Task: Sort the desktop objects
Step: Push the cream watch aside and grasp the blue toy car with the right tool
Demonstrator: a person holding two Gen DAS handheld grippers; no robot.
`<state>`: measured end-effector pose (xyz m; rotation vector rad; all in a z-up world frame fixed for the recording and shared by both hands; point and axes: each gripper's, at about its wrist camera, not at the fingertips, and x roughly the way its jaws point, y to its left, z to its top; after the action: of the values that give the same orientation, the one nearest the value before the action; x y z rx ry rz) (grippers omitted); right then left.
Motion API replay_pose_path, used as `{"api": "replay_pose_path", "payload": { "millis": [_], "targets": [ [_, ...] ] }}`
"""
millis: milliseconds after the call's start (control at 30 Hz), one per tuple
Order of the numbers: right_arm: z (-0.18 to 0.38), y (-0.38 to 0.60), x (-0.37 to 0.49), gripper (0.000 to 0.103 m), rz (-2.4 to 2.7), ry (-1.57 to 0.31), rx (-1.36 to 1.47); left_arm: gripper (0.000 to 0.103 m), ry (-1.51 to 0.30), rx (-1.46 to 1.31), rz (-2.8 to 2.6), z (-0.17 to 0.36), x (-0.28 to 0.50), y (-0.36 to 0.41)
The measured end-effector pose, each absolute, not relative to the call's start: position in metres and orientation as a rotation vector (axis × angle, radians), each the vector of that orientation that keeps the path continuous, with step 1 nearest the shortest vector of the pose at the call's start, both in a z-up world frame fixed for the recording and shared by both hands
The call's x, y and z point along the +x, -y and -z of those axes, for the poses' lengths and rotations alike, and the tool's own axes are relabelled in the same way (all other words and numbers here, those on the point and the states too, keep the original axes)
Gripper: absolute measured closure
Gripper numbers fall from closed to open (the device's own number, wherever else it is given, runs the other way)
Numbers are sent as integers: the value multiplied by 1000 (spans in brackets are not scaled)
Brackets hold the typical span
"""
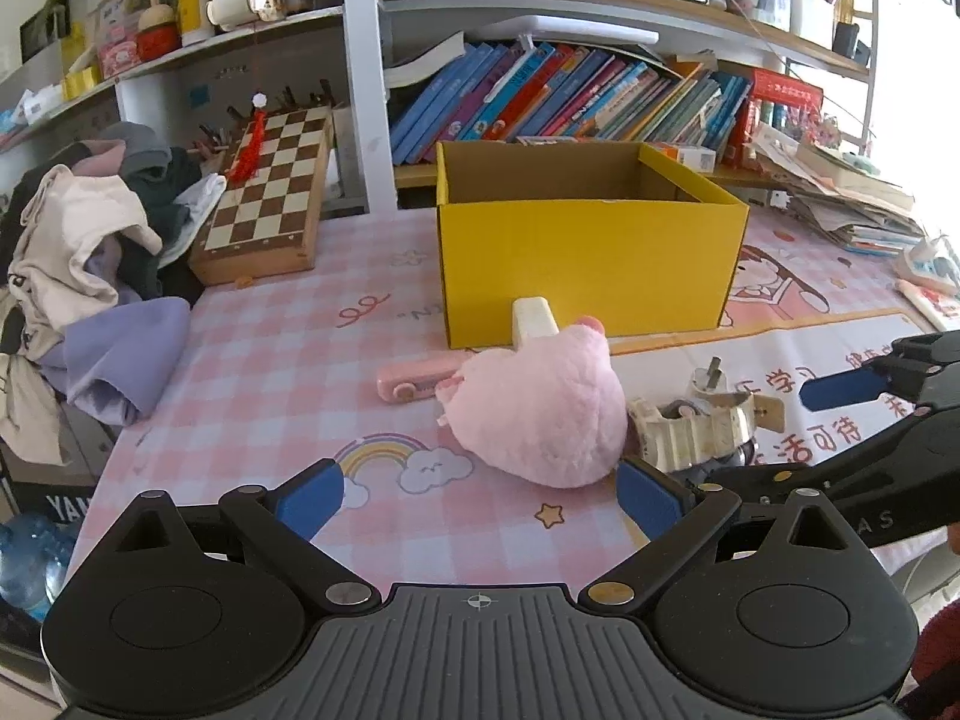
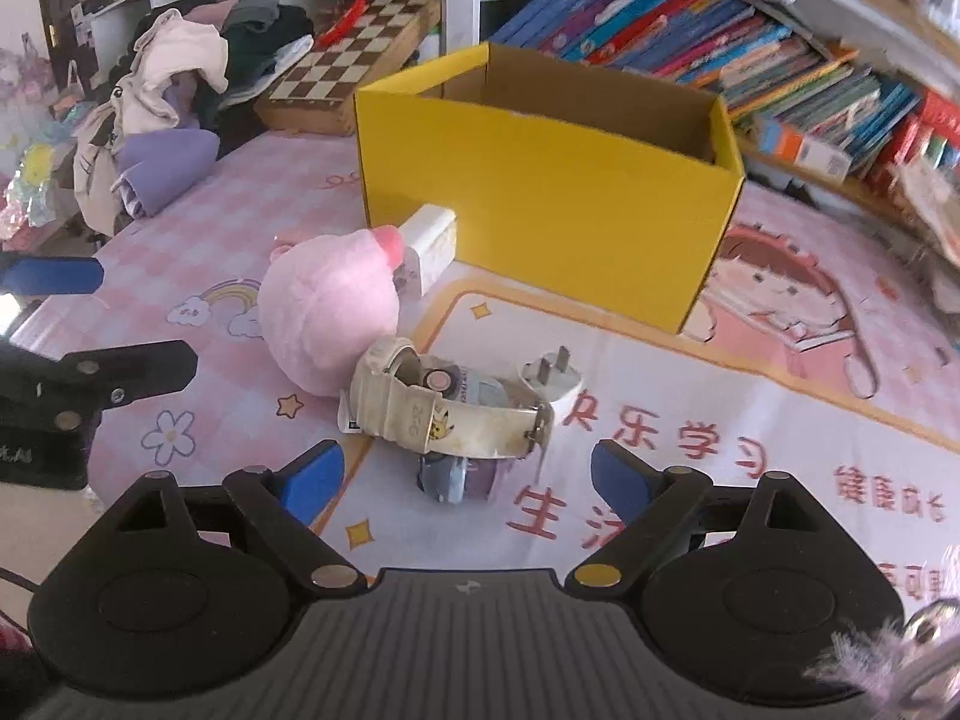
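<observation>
An open yellow cardboard box (image 1: 588, 258) (image 2: 540, 192) stands mid-desk. In front of it lie a pink plush toy (image 1: 540, 408) (image 2: 327, 312), a cream white block (image 1: 531, 315) (image 2: 429, 246), a pink flat item (image 1: 414, 381), a white watch (image 2: 438, 414) (image 1: 690, 429) over a small blue-grey object (image 2: 453, 477), and a white plug (image 2: 552, 381) (image 1: 708, 381). My left gripper (image 1: 480, 498) is open just short of the plush. My right gripper (image 2: 465, 483) is open, with the watch just ahead of its blue pads and nothing gripped.
A chessboard (image 1: 267, 192) and a pile of clothes (image 1: 84, 264) sit at the left. Shelves of books (image 1: 564, 96) run behind the box, and stacked papers (image 1: 840, 198) lie at the right. The pink checked desk mat (image 1: 288, 360) covers the desk.
</observation>
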<state>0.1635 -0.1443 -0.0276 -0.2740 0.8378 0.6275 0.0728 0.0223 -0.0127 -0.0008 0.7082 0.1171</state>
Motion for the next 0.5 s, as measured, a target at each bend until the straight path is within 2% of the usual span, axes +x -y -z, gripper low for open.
{"api": "replay_pose_path", "payload": {
  "millis": [500],
  "targets": [
    [49, 132, 200, 13, -669, -1013, -217, 4, -739, 4, -139, 16, 80, -22]
  ]
}}
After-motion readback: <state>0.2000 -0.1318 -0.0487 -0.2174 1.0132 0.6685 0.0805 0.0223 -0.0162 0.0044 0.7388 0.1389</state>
